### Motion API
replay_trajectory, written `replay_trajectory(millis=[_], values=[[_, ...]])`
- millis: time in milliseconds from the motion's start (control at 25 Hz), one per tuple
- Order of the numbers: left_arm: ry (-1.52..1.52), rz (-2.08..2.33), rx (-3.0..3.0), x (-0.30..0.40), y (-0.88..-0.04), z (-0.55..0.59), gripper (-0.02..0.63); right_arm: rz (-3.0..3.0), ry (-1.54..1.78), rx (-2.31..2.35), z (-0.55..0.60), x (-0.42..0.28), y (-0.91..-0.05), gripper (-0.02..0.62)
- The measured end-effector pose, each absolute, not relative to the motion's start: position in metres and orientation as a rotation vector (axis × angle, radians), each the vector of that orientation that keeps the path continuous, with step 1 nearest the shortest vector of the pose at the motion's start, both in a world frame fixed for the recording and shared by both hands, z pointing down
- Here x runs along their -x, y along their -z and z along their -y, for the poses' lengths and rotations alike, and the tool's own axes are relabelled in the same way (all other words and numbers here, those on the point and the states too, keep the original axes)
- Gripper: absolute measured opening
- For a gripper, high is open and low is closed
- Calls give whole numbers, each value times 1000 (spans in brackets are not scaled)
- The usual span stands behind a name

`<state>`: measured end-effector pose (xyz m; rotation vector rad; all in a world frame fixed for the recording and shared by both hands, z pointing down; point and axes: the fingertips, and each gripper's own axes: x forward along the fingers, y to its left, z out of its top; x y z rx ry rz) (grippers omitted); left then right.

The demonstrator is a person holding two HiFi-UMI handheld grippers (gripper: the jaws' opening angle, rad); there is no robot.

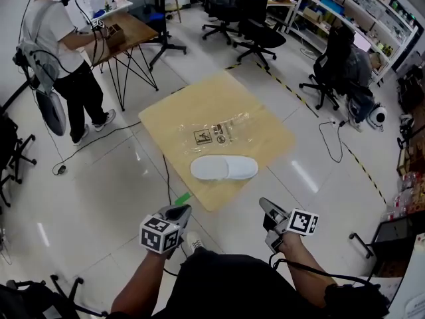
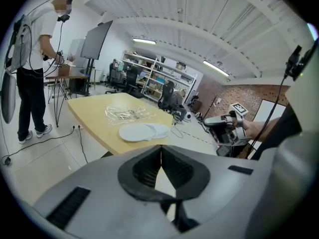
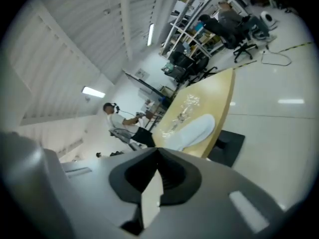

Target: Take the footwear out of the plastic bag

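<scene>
**Tool state.** The left tool [image 1: 180, 211] has its jaws together. In the left gripper view the pads meet in a closed line, with nothing clamped between them. The right tool [image 1: 265, 206] is likewise fully closed. The right gripper view shows its pads pressed against each other and holding nothing.

**Tool position.** Both tools are held low in front of the operator's body, clear of the bench [image 1: 265, 135] and short of its near corner. Neither tool touches any object. The left tool is at the near left and the right tool at the near right, well apart from each other. Both point toward the bench.

**Task items.** The white slipper [image 1: 224, 168] lies on the bench top, close to the near edge and entirely outside the plastic bag [image 1: 216, 133]. The clear bag lies flat and crumpled just beyond the slipper, toward the middle of the bench, with dark printed symbols visible on it. A narrow strip of bare bench top shows between the bag and the slipper.

**Surroundings.** The bench is a low, light wooden square standing on a glossy white floor [image 1: 99, 198]. A person [image 1: 63, 45] stands at the far left beside a side table [image 1: 129, 32]. Black office chairs [image 1: 255, 25] stand beyond the bench.
</scene>
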<state>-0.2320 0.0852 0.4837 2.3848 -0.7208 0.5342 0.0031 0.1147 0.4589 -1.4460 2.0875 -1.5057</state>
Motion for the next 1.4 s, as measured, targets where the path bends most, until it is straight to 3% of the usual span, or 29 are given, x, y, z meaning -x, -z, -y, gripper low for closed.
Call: replay_trajectory(millis=[240,520,800,1400], values=[[-370,791,-2401,209,-432,-135,8,-2501,1141,1356,-196,14,-379,2],[-373,879,-2447,190,-396,-244,8,-2706,825,1603,-293,-13,-372,2],[-482,814,-2412,168,-422,-355,8,-2725,924,1512,-365,-9,-387,2],[-554,936,-2490,192,-403,-375,8,-2686,928,1545,-423,-13,-398,0]])
